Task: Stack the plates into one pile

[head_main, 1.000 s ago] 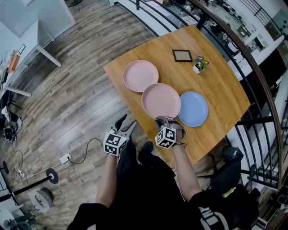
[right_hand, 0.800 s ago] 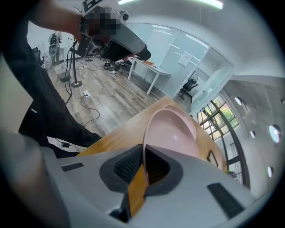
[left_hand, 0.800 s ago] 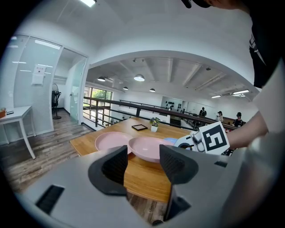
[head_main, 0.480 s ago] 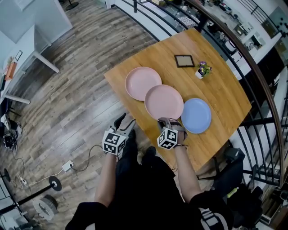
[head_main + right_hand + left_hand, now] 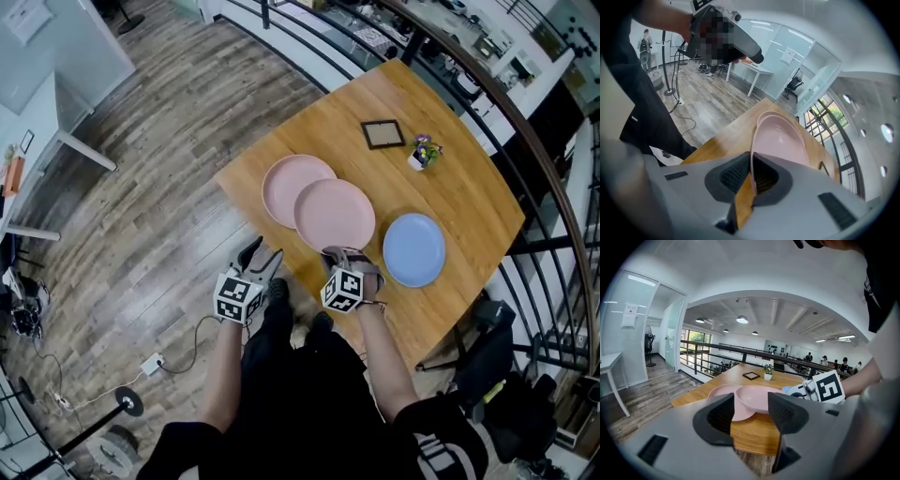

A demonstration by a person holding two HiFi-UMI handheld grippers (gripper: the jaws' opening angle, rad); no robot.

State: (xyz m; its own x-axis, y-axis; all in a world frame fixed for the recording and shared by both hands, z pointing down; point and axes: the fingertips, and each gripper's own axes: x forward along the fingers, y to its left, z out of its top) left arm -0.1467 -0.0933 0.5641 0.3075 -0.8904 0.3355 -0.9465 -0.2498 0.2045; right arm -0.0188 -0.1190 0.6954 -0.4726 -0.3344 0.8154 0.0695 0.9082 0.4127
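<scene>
The head camera is looking steeply down from well above the table (image 5: 469, 178), taking in its whole top and the floor (image 5: 141, 216) around it. The left gripper (image 5: 751, 413) camera is sitting low off the table's near edge, facing level across it toward the railing (image 5: 744, 357). The right gripper (image 5: 751, 177) camera is riding tilted, very close to a pink plate (image 5: 780, 136), facing the glass walls (image 5: 797, 56). All three views are sharing the table and the pink plates (image 5: 281, 183).

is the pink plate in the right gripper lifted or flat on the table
Lifted: the held pink plate hangs above the table, overlapping the other pink plate; right gripper shut on its rim.
</scene>
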